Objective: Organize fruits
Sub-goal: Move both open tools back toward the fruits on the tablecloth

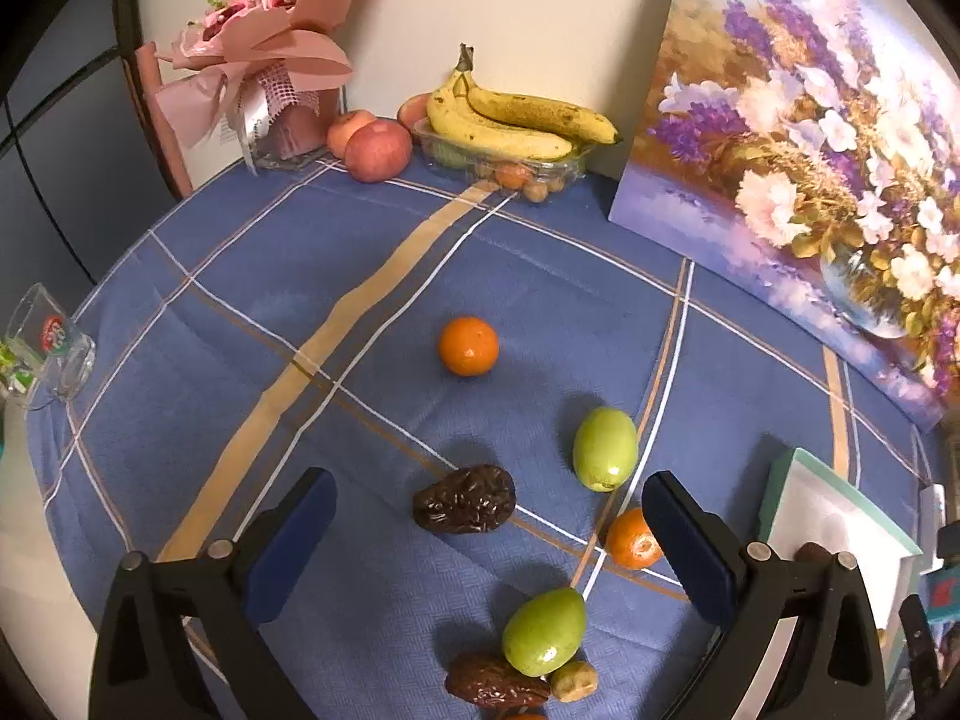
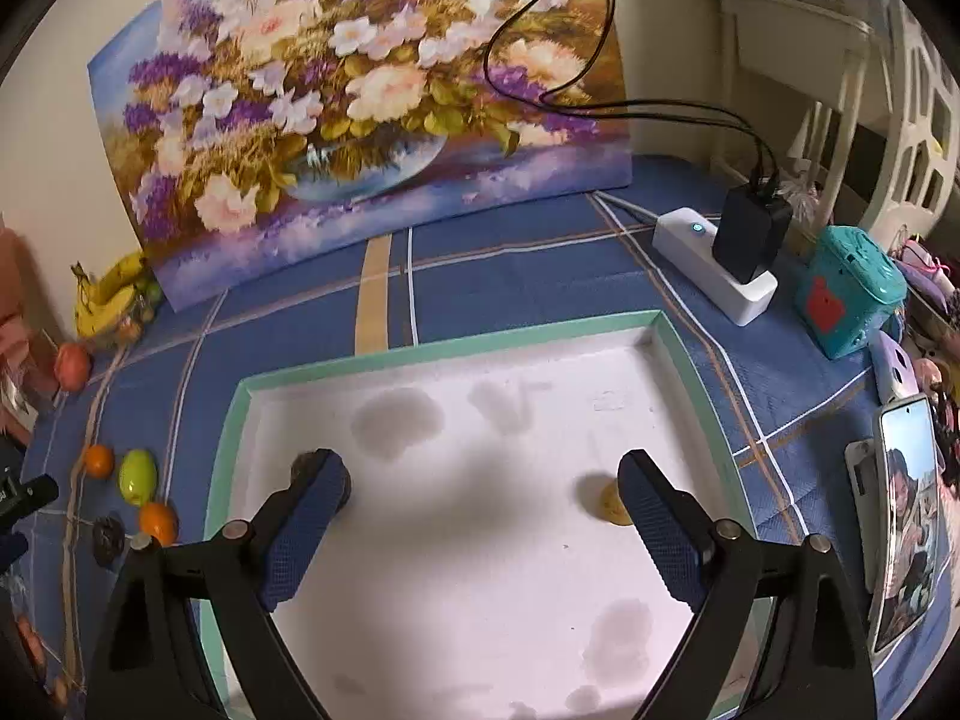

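Observation:
In the left wrist view my left gripper is open above loose fruit on the blue cloth: a dark date between the fingers, an orange farther off, a green fruit, a second orange by the right finger, another green fruit, a second date and a small tan piece. My right gripper is open over the white tray. A dark date and a small tan fruit lie in the tray, partly hidden by the fingers.
Bananas on a clear fruit box, apples and a bouquet stand at the back. A flower painting leans on the wall. A glass is at left. A power strip, teal box and phone sit right.

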A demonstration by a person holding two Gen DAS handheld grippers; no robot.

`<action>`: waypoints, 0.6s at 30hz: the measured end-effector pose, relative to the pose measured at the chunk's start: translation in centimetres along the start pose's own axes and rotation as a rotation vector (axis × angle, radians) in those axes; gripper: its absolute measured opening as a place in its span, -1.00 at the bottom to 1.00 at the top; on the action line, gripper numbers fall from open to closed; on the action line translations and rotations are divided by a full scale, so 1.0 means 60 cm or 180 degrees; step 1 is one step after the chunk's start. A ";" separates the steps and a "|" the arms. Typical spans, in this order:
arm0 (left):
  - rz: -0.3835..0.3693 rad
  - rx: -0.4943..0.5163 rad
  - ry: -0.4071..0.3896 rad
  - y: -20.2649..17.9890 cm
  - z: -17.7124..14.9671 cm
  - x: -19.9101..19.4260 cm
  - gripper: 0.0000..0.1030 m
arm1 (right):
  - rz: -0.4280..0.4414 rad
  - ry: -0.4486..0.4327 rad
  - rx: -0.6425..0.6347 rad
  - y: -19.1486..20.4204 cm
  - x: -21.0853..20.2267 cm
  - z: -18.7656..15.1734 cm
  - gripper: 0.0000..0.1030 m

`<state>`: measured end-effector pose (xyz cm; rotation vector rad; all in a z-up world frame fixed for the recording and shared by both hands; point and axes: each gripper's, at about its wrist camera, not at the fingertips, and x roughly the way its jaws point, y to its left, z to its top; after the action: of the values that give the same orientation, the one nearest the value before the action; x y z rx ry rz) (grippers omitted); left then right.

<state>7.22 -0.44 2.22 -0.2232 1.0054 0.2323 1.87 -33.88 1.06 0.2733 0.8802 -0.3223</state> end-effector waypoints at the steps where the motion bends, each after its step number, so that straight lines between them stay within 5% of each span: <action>1: -0.0028 0.0037 -0.0002 0.001 0.002 -0.001 1.00 | -0.0012 0.0003 0.0007 0.001 -0.001 -0.001 0.80; 9: -0.0133 0.0383 -0.0048 0.010 0.010 -0.001 1.00 | -0.0129 0.0024 -0.0061 0.027 -0.010 -0.010 0.80; 18: -0.0393 0.0380 0.0189 0.058 0.019 0.037 1.00 | 0.0161 0.0085 -0.0082 0.086 -0.008 -0.029 0.81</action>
<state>8.29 3.40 0.65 -0.1836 1.0566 0.0533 2.35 -28.43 0.93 0.2762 0.9016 -0.2607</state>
